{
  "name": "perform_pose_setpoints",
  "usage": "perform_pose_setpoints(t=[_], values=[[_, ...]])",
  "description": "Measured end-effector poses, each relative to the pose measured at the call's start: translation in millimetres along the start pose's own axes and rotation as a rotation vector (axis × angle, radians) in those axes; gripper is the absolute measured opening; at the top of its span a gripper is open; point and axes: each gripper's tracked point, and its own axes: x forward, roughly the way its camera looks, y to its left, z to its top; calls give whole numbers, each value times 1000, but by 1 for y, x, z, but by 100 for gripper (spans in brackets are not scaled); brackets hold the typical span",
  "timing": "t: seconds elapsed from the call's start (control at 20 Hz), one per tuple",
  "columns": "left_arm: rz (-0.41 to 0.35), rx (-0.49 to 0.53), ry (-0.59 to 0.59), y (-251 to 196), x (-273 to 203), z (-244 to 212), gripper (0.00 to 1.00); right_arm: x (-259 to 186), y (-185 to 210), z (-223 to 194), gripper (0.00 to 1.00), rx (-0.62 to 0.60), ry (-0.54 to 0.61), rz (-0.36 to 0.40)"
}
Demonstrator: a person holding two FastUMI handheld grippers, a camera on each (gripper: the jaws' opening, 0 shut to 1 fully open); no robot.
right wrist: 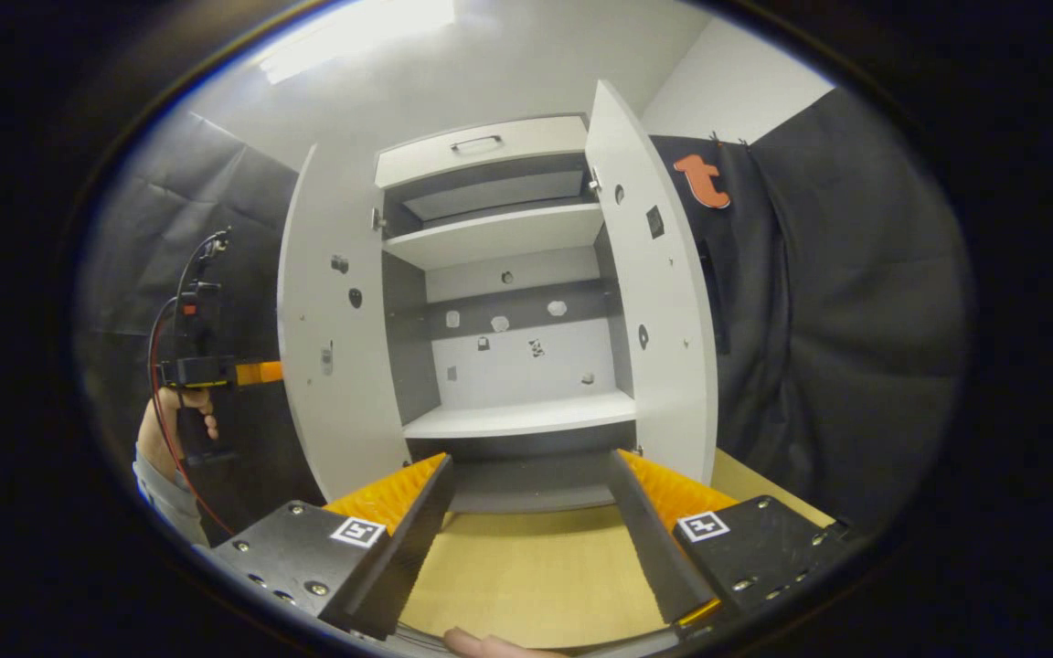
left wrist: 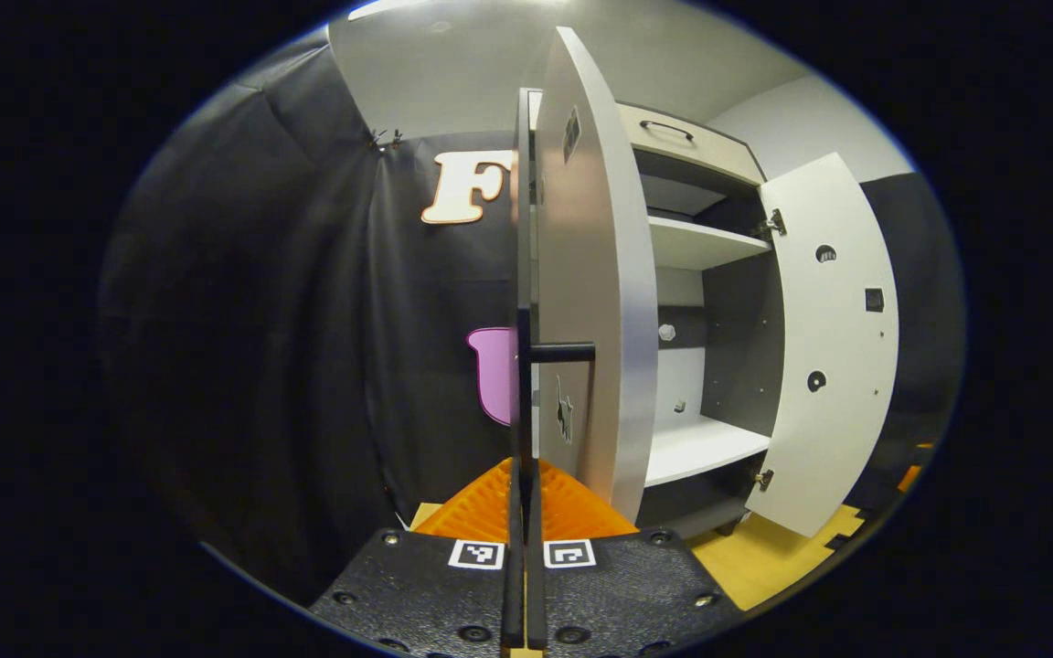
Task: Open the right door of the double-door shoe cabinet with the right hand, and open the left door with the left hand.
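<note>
- In the right gripper view the shoe cabinet [right wrist: 508, 302] stands in the centre of the frame with both doors swung wide, its inside open to the camera.
- The left door [right wrist: 339, 338] hangs at centre left and the right door [right wrist: 659, 302] at centre right, each turned outward with its inner face showing.
- Between the doors sit an upper shelf [right wrist: 494, 236] and a lower shelf [right wrist: 526, 416], and a drawer front with a handle [right wrist: 481, 146] runs across the top.
- The right tool [right wrist: 531, 525] is at the bottom of that frame, released, its two fingers spread well apart over the wooden surface [right wrist: 536, 567] and clear of the cabinet.
- At the left edge of the same frame a hand [right wrist: 175, 429] holds the left tool [right wrist: 257, 372], which reaches to the outer side of the left door.
- In the left gripper view the left door [left wrist: 595, 302] is seen nearly edge-on in the centre, with its dark bar handle [left wrist: 563, 352] sticking out sideways.
- The left tool [left wrist: 524, 484] at the bottom centre is clenched, its fingers pressed on a thin dark vertical strip that rises beside the door; I cannot tell whether that strip is part of the handle.
- The right door [left wrist: 833, 347] stands open at the right of this frame.
</note>
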Motion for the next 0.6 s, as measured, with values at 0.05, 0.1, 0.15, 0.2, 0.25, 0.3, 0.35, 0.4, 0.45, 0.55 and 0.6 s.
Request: perform_pose_setpoints(t=[0.05,0.1,0.15,0.2,0.25,0.3,0.35,0.4,0.45,0.55,0.6], values=[[17,14,-33,5,-3,4,5,0,-2,0,97,-2,1,-4],[26,31,-39,8,-1,5,0,-1,-3,-1,97,-2,2,-7],[48,38,-45,13,-4,6,14,-1,-4,-1,97,0,2,-8],[67,33,-46,15,-4,6,22,-1,-4,-2,97,3,2,-8],[91,29,-46,18,-9,7,26,0,-5,-4,97,5,4,-8],[111,36,-28,19,-12,4,36,-2,-6,-4,97,5,4,-8],[119,33,-35,19,-18,4,46,-2,-8,-4,97,6,4,-8],[119,27,-38,18,-18,5,51,-3,-9,-4,97,9,3,-9],[104,15,-38,13,-19,4,68,-4,-10,-4,97,12,2,-10],[76,-10,-33,2,-22,2,81,-9,-11,-2,97,26,1,2],[80,-12,-34,0,-25,3,87,-12,-10,0,100,33,-2,14]])
